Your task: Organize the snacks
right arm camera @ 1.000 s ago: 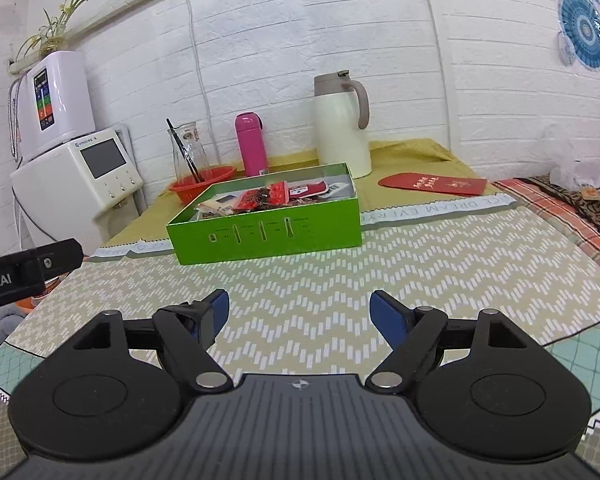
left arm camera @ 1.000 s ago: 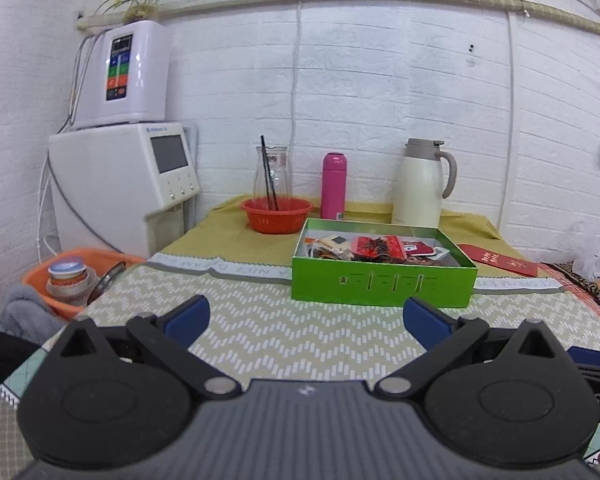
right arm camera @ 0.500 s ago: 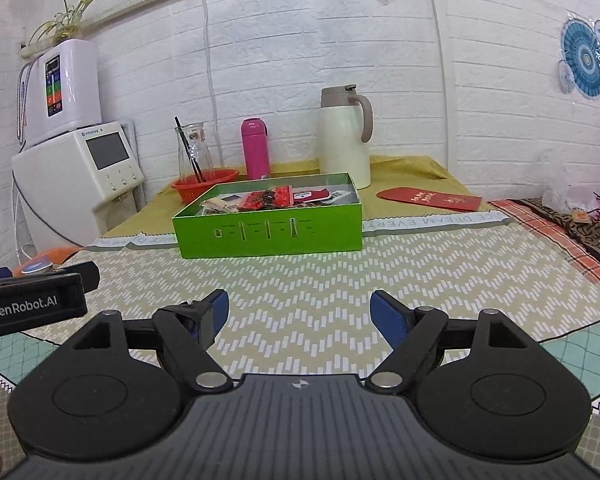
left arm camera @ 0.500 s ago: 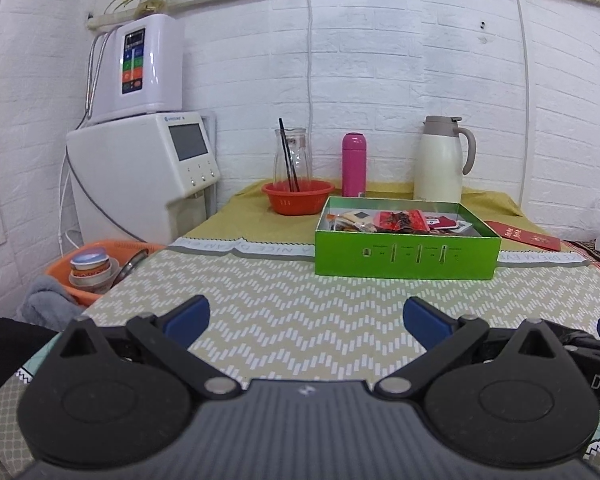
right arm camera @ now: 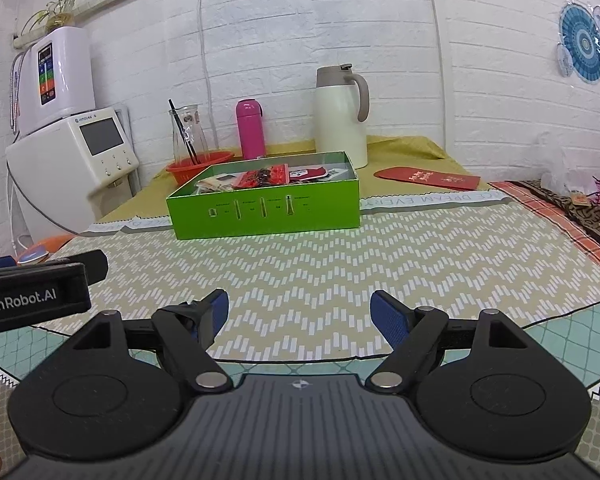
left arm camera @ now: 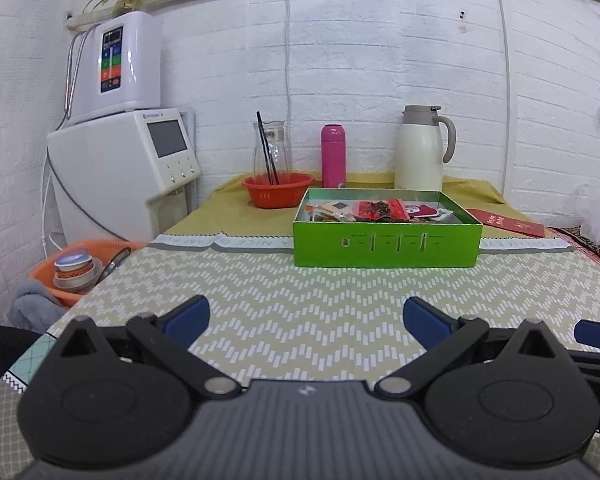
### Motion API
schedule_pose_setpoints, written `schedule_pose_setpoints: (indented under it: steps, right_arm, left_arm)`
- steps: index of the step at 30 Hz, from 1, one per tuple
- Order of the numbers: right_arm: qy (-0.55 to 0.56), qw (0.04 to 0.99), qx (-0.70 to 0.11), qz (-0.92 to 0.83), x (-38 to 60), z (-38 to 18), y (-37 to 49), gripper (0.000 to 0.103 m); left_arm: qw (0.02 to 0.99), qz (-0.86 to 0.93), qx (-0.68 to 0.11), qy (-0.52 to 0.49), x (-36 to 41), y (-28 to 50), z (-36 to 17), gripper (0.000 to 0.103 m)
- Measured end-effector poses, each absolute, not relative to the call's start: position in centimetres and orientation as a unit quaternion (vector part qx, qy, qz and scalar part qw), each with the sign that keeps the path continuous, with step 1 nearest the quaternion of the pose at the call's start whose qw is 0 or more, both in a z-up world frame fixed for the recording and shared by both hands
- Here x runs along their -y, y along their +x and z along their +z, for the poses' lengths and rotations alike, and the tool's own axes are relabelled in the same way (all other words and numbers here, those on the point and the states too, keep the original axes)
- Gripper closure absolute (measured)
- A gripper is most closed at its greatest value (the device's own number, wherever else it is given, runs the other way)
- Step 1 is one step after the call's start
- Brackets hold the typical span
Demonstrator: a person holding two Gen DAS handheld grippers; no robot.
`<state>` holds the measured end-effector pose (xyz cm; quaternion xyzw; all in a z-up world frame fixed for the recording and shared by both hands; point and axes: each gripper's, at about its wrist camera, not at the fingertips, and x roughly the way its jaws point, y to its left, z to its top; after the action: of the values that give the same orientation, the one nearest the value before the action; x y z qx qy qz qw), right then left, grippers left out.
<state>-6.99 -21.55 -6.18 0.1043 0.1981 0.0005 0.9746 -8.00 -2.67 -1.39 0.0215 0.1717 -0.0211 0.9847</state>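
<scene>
A green box stands on the table, open at the top, with several snack packets inside, red ones on top. It also shows in the right wrist view with its snack packets. My left gripper is open and empty, held over the zigzag cloth well in front of the box. My right gripper is open and empty, also well short of the box. The left gripper's body shows at the left edge of the right wrist view.
Behind the box stand an orange bowl, a glass carafe, a pink bottle and a white thermos jug. A red envelope lies to the right. A white appliance and an orange basin are at the left.
Both grippers have pulled back and tilted a little, so the box looks farther off. Both stay open and empty.
</scene>
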Motion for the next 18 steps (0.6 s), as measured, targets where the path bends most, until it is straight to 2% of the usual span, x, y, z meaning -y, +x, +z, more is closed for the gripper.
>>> schedule_pose_setpoints:
  steps: [18]
  right_arm:
    - [0.11, 0.973, -0.204, -0.003, 21.85, -6.41, -6.99, 0.0]
  left_arm:
    - [0.984, -0.034, -0.174, 0.02, 2.9, -8.15, -1.59, 0.0]
